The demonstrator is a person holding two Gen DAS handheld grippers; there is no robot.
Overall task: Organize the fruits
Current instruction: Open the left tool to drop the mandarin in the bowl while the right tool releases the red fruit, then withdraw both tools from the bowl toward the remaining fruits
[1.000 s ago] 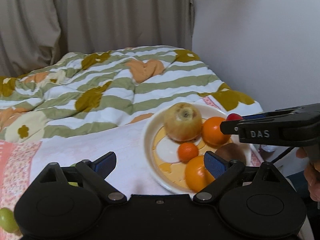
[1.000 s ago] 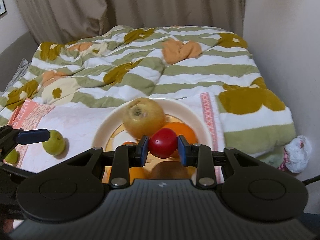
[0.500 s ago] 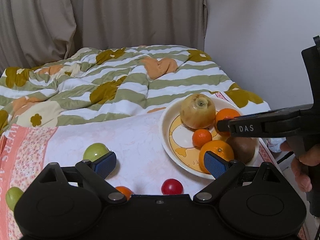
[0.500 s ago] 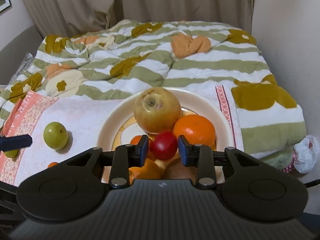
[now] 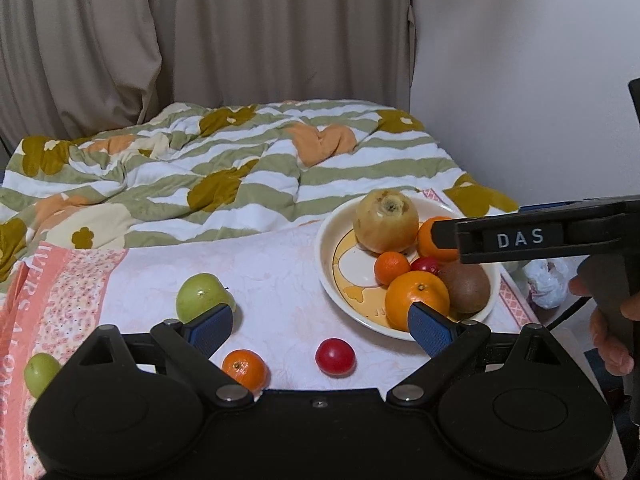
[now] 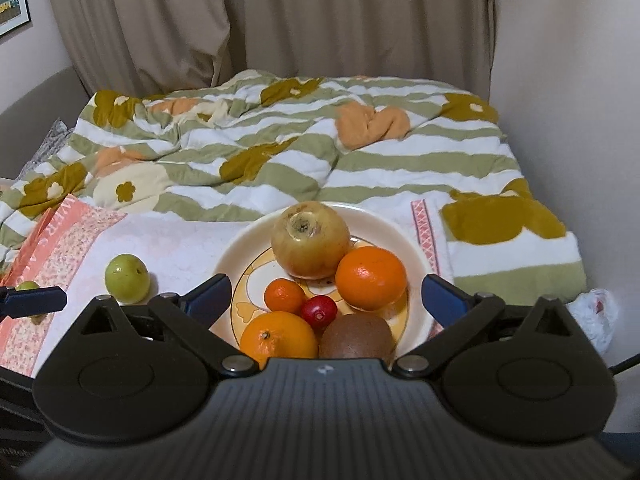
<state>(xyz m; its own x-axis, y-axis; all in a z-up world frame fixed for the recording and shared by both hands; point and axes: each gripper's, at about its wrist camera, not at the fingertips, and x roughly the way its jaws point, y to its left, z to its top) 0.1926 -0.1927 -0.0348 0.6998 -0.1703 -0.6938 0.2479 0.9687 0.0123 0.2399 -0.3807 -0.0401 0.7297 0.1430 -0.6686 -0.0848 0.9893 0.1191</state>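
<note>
Small red fruit (image 6: 319, 311) lies on the plate (image 6: 384, 224), wedged in the middle of the pile: small orange (image 6: 285, 295) to its left, big orange (image 6: 371, 277) behind right, another big orange (image 6: 279, 340) in front left, brown kiwi (image 6: 356, 340) in front right, touching or nearly touching each. A large yellowish round fruit (image 6: 310, 239) with a dry stem scar sits at the back of the plate, against the rear big orange. Right hand-held gripper (image 6: 326, 294) hovers just above the near side of the plate, blue pads spread wide, nothing between them. Plate rests on a pale pink cloth (image 5: 276, 264) laid over the bed, near the wall side. Off the plate, on the cloth: a second red fruit (image 5: 335, 356), a small orange (image 5: 245, 368) beside it to the left, a green apple (image 5: 202, 297) further back left, and a smaller green fruit (image 5: 41, 372) near the cloth's pink patterned border. Left hand-held gripper (image 5: 322, 326) hangs over these loose pieces, also spread wide and holding nothing; its left pad sits in front of the green apple in view. Striped green-and-white quilt (image 6: 280, 152) with flower patches bunched behind, beige curtain (image 6: 260, 16) beyond it. A crumpled white bag (image 6: 594, 314) lies past the bed's edge on the right.
</note>
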